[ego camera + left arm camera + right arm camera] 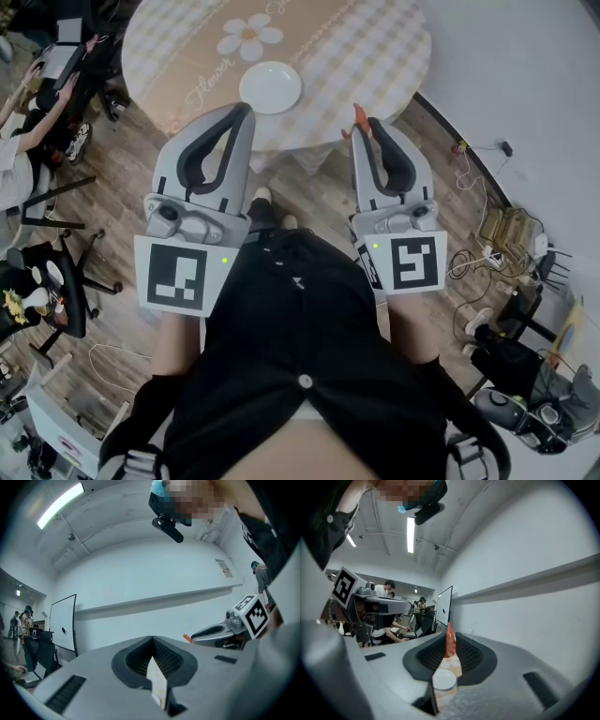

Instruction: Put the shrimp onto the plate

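Two grippers near table with plate: left gripper clenched, right gripper grasping shrimp.

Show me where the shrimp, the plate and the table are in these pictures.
shrimp (pixel 450 641): right gripper view, orange body between the jaws.
plate (pixel 270 87): head view, bare white middle.
table (pixel 375 47): head view, checked cloth right of the plate.

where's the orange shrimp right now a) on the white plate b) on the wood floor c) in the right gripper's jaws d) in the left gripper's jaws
C: the orange shrimp is pinched between the right gripper's closed jaws; the round white plate holds nothing.
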Demonstrator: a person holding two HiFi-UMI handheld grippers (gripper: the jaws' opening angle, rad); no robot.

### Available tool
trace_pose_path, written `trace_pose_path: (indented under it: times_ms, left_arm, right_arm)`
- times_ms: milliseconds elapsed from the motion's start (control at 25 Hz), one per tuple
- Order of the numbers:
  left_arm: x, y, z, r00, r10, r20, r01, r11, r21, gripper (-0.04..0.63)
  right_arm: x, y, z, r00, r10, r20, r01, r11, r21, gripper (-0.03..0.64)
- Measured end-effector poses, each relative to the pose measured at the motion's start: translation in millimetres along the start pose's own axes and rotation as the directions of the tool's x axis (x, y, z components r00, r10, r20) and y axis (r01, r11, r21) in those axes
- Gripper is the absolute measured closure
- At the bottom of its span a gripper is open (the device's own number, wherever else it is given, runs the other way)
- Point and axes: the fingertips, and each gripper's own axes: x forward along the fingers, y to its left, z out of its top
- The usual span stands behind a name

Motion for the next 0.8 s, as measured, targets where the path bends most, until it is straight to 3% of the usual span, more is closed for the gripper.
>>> trace_pose_path:
  times_ms: [800]
  left_arm:
    - [63.5, 113.6, -24.1, 0.997, -0.07, 0.035, 0.071, 0.997, -0.021, 0.592]
  right_arm:
    - [124.8, 4.6, 13.7, 0.998, -0.068, -0.009, 0.068, 0.997, -0.031, 0.566]
